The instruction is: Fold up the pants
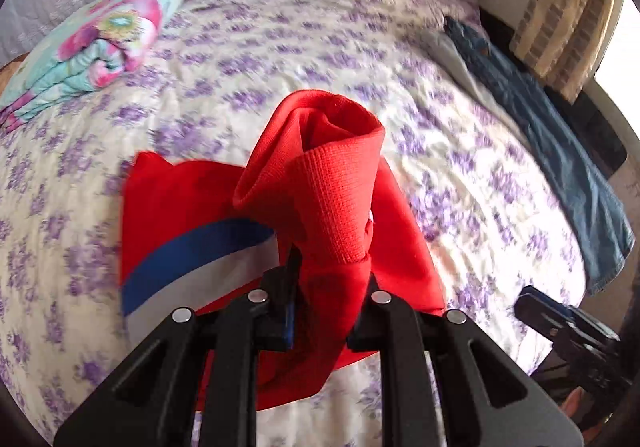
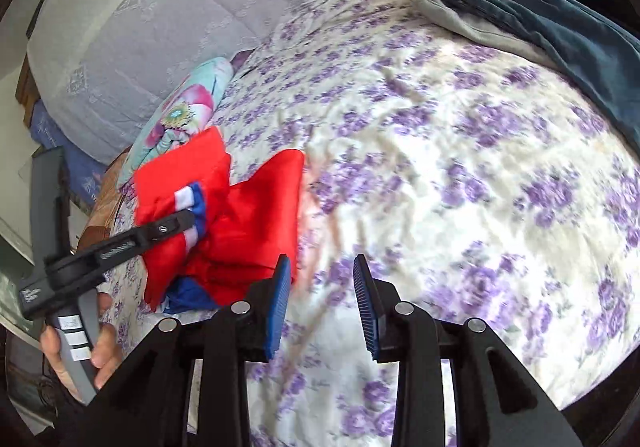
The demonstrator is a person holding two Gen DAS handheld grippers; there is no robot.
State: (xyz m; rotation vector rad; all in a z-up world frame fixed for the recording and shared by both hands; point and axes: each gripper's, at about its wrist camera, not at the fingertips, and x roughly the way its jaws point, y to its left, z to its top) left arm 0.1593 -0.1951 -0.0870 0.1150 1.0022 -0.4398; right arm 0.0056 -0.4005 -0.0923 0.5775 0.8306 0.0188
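The red pants [image 1: 332, 183] with a blue and white side stripe hang bunched from my left gripper [image 1: 328, 279], which is shut on the fabric and holds it above the bed. In the right wrist view the same pants [image 2: 240, 215] hang at the left, with the left gripper [image 2: 188, 221] clamped on the striped part. My right gripper [image 2: 322, 303] is open and empty, just right of the pants, over the floral bedsheet [image 2: 460, 167]. It also shows at the right edge of the left wrist view [image 1: 560, 327].
A folded floral blanket [image 1: 92, 43] lies at the bed's far left. Blue jeans [image 1: 560, 143] over a pale garment [image 2: 472, 23] lie along the right edge. White pillows [image 2: 160, 27] stand at the head. A striped cushion [image 1: 560, 7] sits at the back right.
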